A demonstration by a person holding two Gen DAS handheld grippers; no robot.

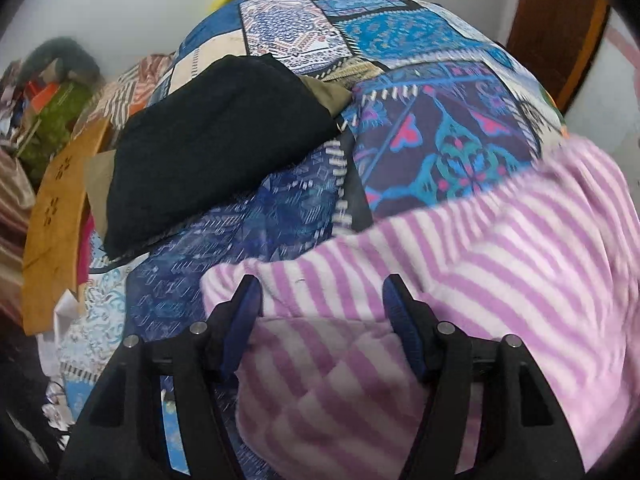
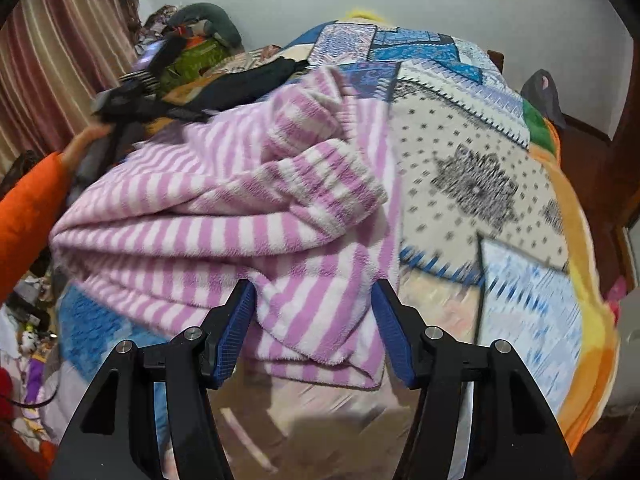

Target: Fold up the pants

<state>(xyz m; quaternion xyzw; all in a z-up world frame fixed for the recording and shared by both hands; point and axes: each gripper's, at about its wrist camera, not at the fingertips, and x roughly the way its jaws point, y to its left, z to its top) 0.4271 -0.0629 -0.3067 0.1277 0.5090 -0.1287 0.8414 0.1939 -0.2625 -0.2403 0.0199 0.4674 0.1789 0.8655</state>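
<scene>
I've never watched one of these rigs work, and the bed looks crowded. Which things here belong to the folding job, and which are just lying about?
Part of the job:
- striped pink pants, bunched on the bed
- left gripper, open, over the pants
- right gripper, open at the pants' edge

Just lying about:
- folded black garment
- patchwork bedspread
- clutter heap by the curtain

Your left gripper [image 1: 322, 296] sits at the lower centre of its frame, jaws spread wide, blue pads [image 1: 252, 300] apart. Your right gripper [image 2: 314, 300] is likewise parted at lower centre. In the right wrist view, your orange-sleeved left arm [image 2: 30, 216] enters from the left edge.
</scene>
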